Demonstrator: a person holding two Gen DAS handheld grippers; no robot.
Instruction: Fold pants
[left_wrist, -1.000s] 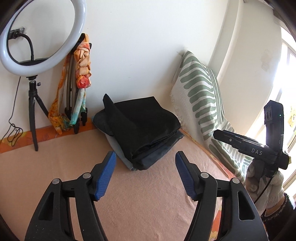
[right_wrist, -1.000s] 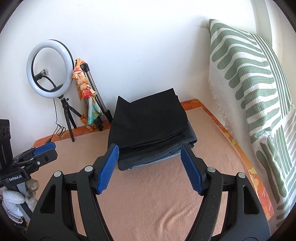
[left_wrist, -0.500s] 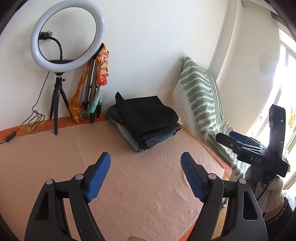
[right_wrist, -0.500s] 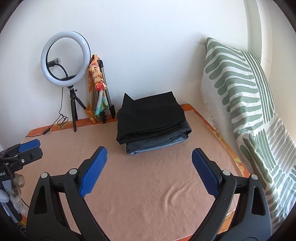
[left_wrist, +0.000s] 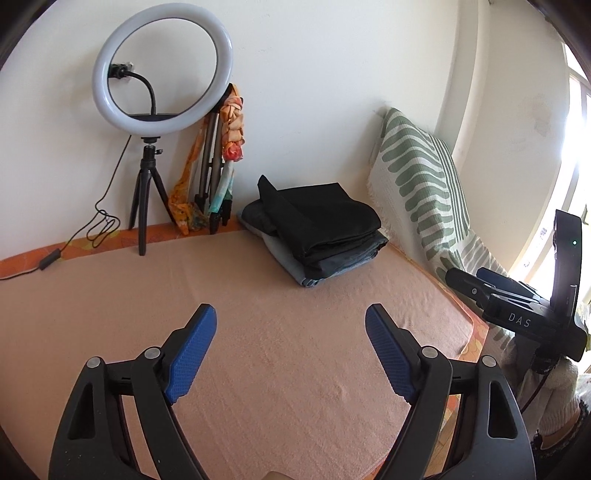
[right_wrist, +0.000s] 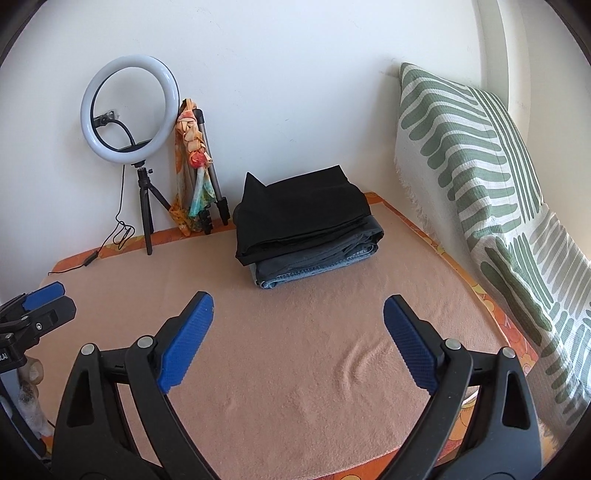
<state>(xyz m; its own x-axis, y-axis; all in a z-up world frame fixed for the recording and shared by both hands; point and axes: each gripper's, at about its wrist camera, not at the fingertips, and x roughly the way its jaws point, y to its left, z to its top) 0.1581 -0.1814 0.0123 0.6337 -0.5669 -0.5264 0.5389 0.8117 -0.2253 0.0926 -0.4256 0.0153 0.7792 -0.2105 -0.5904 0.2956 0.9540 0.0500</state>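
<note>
White wall at the back; peach blanket (right_wrist: 295, 369) spread over a bed-like surface with an orange floral edge.

Item: pants stack (right_wrist: 306, 229), at 12 o'clock from the right gripper and about 1 o'clock from the left. Black pair on top, grey and blue denim beneath, all folded flat; one black corner pokes up at the stack's rear left. Stack rests on the blanket, near the back wall.

Item: left gripper (left_wrist: 291, 350). Fingers spread wide, nothing between them, well apart from the stack.

Item: right gripper (right_wrist: 299, 343). Fingers spread wide, empty, above bare blanket. Also seen at 3 o'clock in the left view; its jaws' stand is hard to read from that side.

Item: ring light (right_wrist: 129, 107) on a small tripod, 11 o'clock, cable trailing along the blanket's edge.

Item: second tripod with a patterned scarf (right_wrist: 192, 158), beside the light.

Item: striped green-and-white cushion (right_wrist: 480, 177), 2 o'clock, leaning on the wall.

Condition note: folding looks finished for the pairs in view; no loose pants visible.

Risks: the raised black corner may snag a finger and drag the top pair off square. Blanket ripples near the right gripper could slide underneath any new garment. The stack leans slightly; a nudge could topple it.
</note>
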